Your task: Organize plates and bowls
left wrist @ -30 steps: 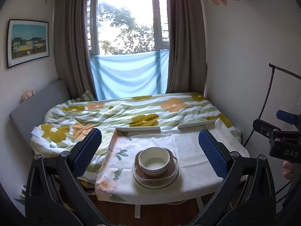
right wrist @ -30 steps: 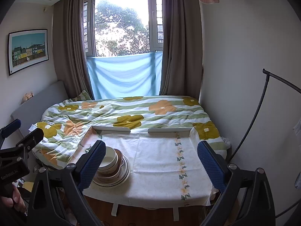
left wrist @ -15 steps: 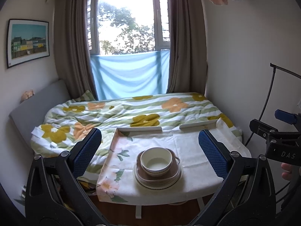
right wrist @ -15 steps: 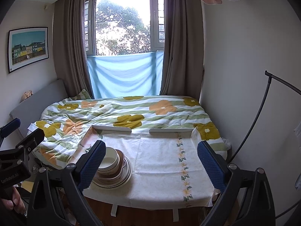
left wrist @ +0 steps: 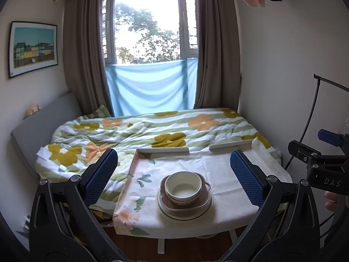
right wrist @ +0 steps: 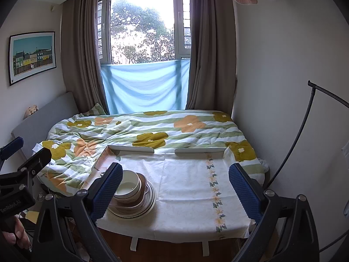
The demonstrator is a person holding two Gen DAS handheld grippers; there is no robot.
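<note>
Near the front edge of the cloth-covered tabletop [left wrist: 218,170], the left wrist view shows a white ceramic bowl [left wrist: 182,186] nested in a brown handled dish [left wrist: 197,204] on cream plates [left wrist: 169,211]. A risk, I judge: lifting the bowl carelessly could drag the dish and topple the stack off that edge. The left claw [left wrist: 173,174] is spread wide, empty, touching nothing.

From the right wrist view, the stack sits toward the tabletop's front-left corner; the right claw [right wrist: 175,187] is likewise spread wide and empty.
</note>
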